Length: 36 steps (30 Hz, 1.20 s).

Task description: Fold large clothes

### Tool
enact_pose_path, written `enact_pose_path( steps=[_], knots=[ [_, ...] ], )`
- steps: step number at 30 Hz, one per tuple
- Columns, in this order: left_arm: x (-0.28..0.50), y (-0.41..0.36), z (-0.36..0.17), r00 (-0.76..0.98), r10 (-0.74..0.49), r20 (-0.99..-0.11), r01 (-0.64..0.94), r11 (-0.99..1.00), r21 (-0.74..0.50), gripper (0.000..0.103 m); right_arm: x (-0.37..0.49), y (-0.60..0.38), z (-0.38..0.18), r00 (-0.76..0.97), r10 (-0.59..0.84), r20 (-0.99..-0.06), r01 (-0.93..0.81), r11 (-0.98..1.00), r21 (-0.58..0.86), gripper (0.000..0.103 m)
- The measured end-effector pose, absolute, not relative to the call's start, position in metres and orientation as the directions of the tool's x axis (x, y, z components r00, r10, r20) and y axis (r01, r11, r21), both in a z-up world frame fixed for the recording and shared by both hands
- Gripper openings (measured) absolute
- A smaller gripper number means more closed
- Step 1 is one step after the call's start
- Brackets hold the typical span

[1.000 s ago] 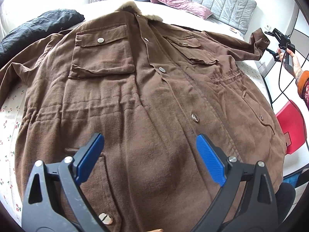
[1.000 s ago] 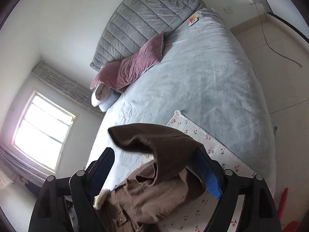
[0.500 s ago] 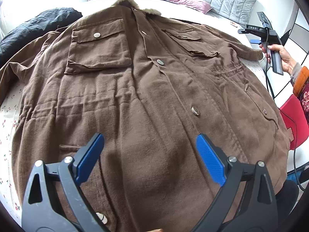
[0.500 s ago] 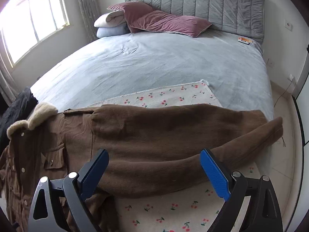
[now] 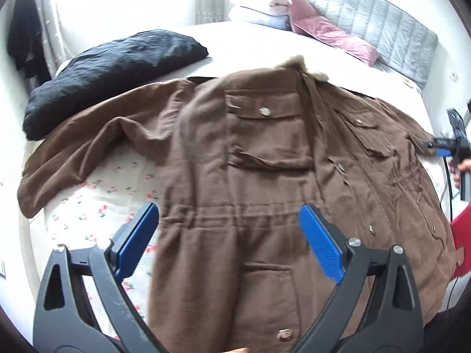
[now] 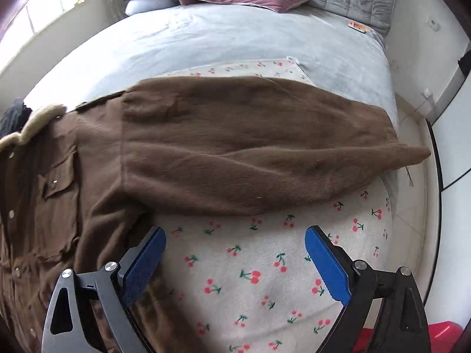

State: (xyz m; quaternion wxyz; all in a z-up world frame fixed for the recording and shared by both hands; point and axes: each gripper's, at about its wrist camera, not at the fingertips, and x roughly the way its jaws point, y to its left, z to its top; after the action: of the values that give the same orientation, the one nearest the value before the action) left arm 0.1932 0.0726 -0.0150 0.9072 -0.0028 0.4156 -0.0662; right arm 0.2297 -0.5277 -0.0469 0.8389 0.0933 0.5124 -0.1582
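A large brown coat (image 5: 265,176) lies spread out, front side up, on a bed (image 6: 220,35). Under it there is a white sheet with small cherries (image 6: 265,264), and this sheet lies on the grey bed cover. The coat has a pale furry collar (image 5: 297,60) at the far end, two chest pockets with metal snaps, and a gathered waist line across the middle.

The left claw (image 5: 229,238) is open wide and holds nothing. It hangs over the lower half of the coat, with the waist line showing between its two blue pads (image 5: 321,247). From this view one sleeve (image 5: 88,147) goes out to the left and ends near the left edge of the bed. A black garment (image 5: 112,73) lies beside it, farther away. Pink and white pillows (image 5: 294,20) rest against a grey padded headboard (image 5: 382,38) at the far end.

The right claw (image 6: 235,264) is also open wide and empty. It hangs over the bare cherry sheet, just beside the body of the coat. The other sleeve (image 6: 250,147) lies flat across the bed beyond this claw, and its cuff reaches the right edge of the bed. In the left view the right claw shows small at the right border, with a hand (image 5: 463,170) on its handle. Something red (image 5: 462,235) stands by the bed on the right side.
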Motion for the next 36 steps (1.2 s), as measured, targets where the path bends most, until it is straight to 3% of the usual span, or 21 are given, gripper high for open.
enact_pose_path(
  steps=[4, 12, 15, 19, 22, 23, 24, 25, 26, 29, 32, 36],
  knots=[
    [0.206, 0.154, -0.007, 0.657, -0.100, -0.747, -0.023, 0.988, -0.152, 0.096, 0.210, -0.494, -0.014, 0.485, -0.131, -0.865, 0.269, 0.963, 0.004, 0.097],
    [0.230, 0.336, -0.023, 0.628, 0.127, -0.767, -0.348, 0.928, -0.132, 0.096, 0.204, -0.424, -0.004, 0.503, 0.001, -0.864, 0.175, 0.979, 0.103, 0.097],
    [0.255, 0.397, -0.049, 0.594, 0.096, -0.799, -0.420, 0.884, -0.206, 0.096, 0.207, -0.404, -0.011, 0.493, 0.013, -0.870, 0.166, 0.980, 0.109, 0.097],
    [0.289, 0.449, -0.093, 0.583, -0.052, -0.811, -0.460, 0.802, -0.382, 0.092, 0.210, -0.380, -0.018, 0.474, 0.007, -0.881, 0.148, 0.985, 0.087, 0.097],
    [0.313, 0.454, -0.119, 0.577, -0.129, -0.807, -0.449, 0.775, -0.445, 0.075, 0.211, -0.367, -0.021, 0.459, 0.004, -0.888, 0.136, 0.988, 0.075, 0.097],
    [0.317, 0.453, -0.123, 0.583, -0.141, -0.800, -0.446, 0.768, -0.460, 0.053, 0.210, -0.364, -0.022, 0.455, 0.002, -0.890, 0.132, 0.989, 0.070, 0.097],
    [0.320, 0.450, -0.122, 0.588, -0.132, -0.798, -0.452, 0.764, -0.460, 0.042, 0.210, -0.362, -0.022, 0.453, -0.002, -0.892, 0.128, 0.990, 0.063, 0.097],
    [0.319, 0.443, -0.115, 0.590, -0.067, -0.805, -0.474, 0.778, -0.412, 0.035, 0.210, -0.360, -0.022, 0.451, -0.005, -0.892, 0.125, 0.991, 0.057, 0.097],
    [0.317, 0.432, -0.102, 0.605, 0.003, -0.796, -0.464, 0.814, -0.349, 0.019, 0.209, -0.359, -0.022, 0.450, -0.011, -0.893, 0.122, 0.991, 0.050, 0.097],
    [0.307, 0.385, -0.050, 0.672, 0.199, -0.714, -0.389, 0.914, -0.112, 0.016, 0.211, -0.357, -0.023, 0.451, -0.018, -0.892, 0.116, 0.992, 0.039, 0.097],
    [0.294, 0.353, 0.002, 0.752, 0.263, -0.605, -0.344, 0.939, -0.020, 0.015, 0.215, -0.356, -0.025, 0.457, -0.010, -0.889, 0.122, 0.991, 0.052, 0.097],
    [0.294, 0.358, 0.062, 0.752, 0.497, -0.433, -0.507, 0.856, 0.102, 0.015, 0.223, -0.350, -0.027, 0.474, 0.013, -0.880, 0.118, 0.990, 0.078, 0.097]
  ],
)
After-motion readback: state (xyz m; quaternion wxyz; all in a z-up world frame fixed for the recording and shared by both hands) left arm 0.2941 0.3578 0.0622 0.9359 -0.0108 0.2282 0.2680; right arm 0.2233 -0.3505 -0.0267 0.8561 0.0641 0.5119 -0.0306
